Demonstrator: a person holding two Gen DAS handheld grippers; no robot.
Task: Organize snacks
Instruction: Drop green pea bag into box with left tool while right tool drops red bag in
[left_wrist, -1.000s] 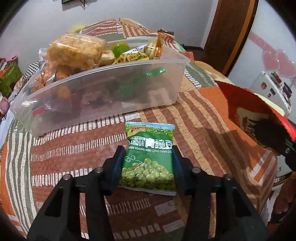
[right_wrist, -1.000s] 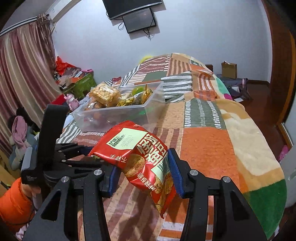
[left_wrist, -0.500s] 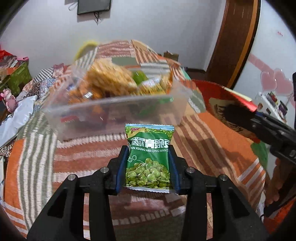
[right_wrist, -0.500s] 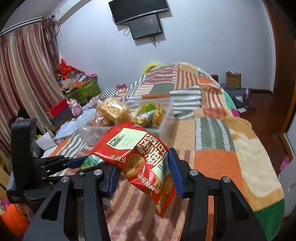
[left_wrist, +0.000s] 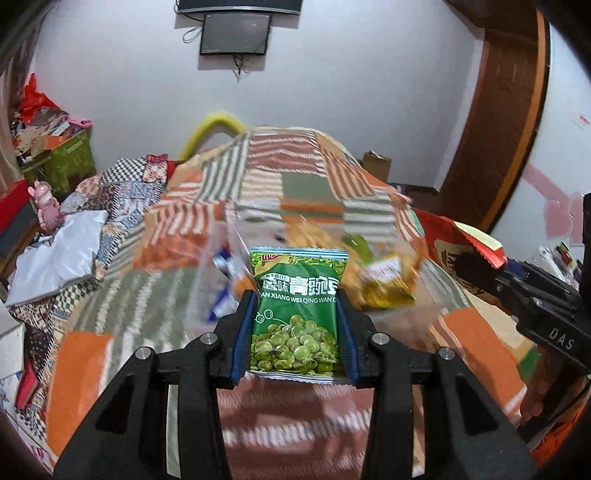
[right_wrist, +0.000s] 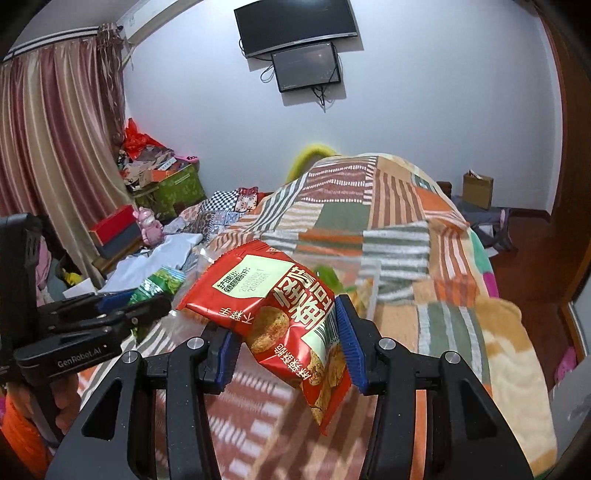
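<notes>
My left gripper (left_wrist: 295, 332) is shut on a green pea snack packet (left_wrist: 297, 310) and holds it upright above the bed. My right gripper (right_wrist: 288, 336) is shut on a red snack bag (right_wrist: 280, 314) that hangs tilted between the pads. The clear plastic bin (left_wrist: 369, 280) with several snacks lies just behind the green packet, blurred by motion. In the right wrist view the bin (right_wrist: 364, 286) shows behind the red bag, and the left gripper (right_wrist: 122, 306) with the green packet (right_wrist: 159, 284) is at the left. The red bag (left_wrist: 461, 251) also shows at the right of the left wrist view.
A striped patchwork blanket (right_wrist: 406, 229) covers the bed. White cloth (left_wrist: 59, 254) and clutter lie at the left edge. A green box (right_wrist: 173, 192) and a curtain (right_wrist: 55, 166) stand left. A cardboard box (right_wrist: 478, 190) sits on the floor at the right.
Both grippers have risen and tilted up with their packets. The bin now sits lower and farther in view. The left gripper closed on the green packet and lifted it off the blanket.
</notes>
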